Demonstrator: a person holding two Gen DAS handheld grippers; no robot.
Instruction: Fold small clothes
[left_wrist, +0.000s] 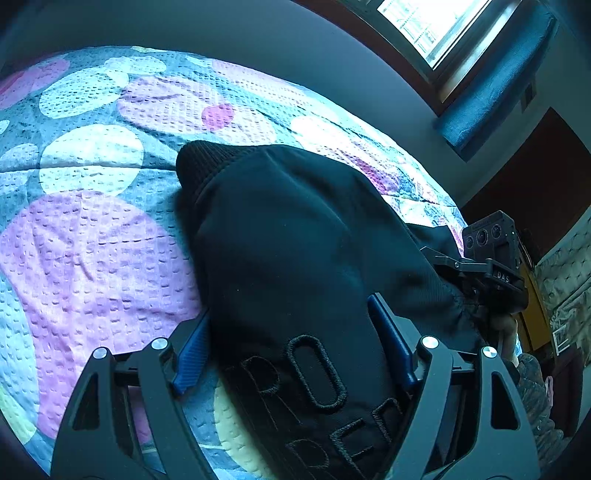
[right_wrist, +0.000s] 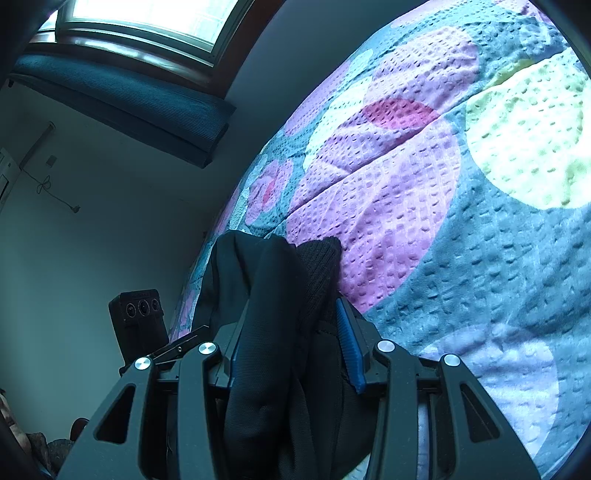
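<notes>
Holding a black garment (left_wrist: 295, 236) between them, both grippers have it bunched above a bed (left_wrist: 92, 229) covered in a quilt of pale, pink and lilac circles. The left gripper (left_wrist: 291, 350) stands wide, its blue pads against either side of a thick bundle of the cloth, which bears stitched lettering near the camera. A ribbed cuff or hem (left_wrist: 207, 166) at the far end of the garment droops down to touch the quilt. The right gripper (right_wrist: 291, 350) is set narrower and is clamped on a gathered fold of the same garment (right_wrist: 266, 295), with the ribbed edge (right_wrist: 321, 266) poking out just beyond its pads. In the left view the right gripper's body (left_wrist: 491, 258) shows close by at the right edge, so the two hands are near each other.

As for progress, the garment looks crumpled and doubled over rather than laid flat, so I judge the fold to be at an early or middle stage: the cloth is picked up and gathered, but no neat, squared stack lies on the bed yet. Left to do, by my reading, is spreading it flat, bringing the edges together and setting it down tidy. No other clothes are in view.
</notes>
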